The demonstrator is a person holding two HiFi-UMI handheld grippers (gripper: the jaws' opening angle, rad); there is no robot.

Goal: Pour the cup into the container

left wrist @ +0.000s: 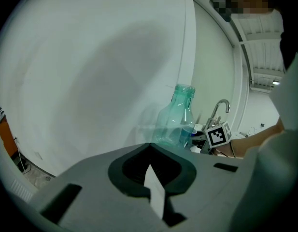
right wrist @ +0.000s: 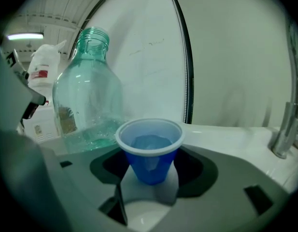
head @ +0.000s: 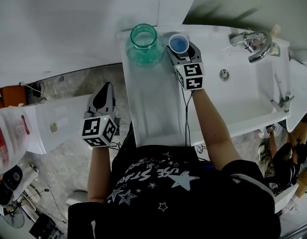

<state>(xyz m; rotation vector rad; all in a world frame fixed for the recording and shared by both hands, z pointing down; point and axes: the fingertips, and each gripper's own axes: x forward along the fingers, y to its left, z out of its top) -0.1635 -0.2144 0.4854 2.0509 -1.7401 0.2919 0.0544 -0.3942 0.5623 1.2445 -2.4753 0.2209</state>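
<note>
A blue plastic cup with liquid in it stands on the white ledge beside a clear green bottle, the cup to the bottle's right. My right gripper reaches around the cup. Its jaws flank the cup's sides with a dark gap showing on each side, so it is open. My left gripper hangs off the ledge to the left, over the floor. Its tips meet with nothing between them.
A white sink basin with a chrome faucet lies right of the ledge. A white wall rises behind the bottle. Bags and clutter sit on the floor at the left.
</note>
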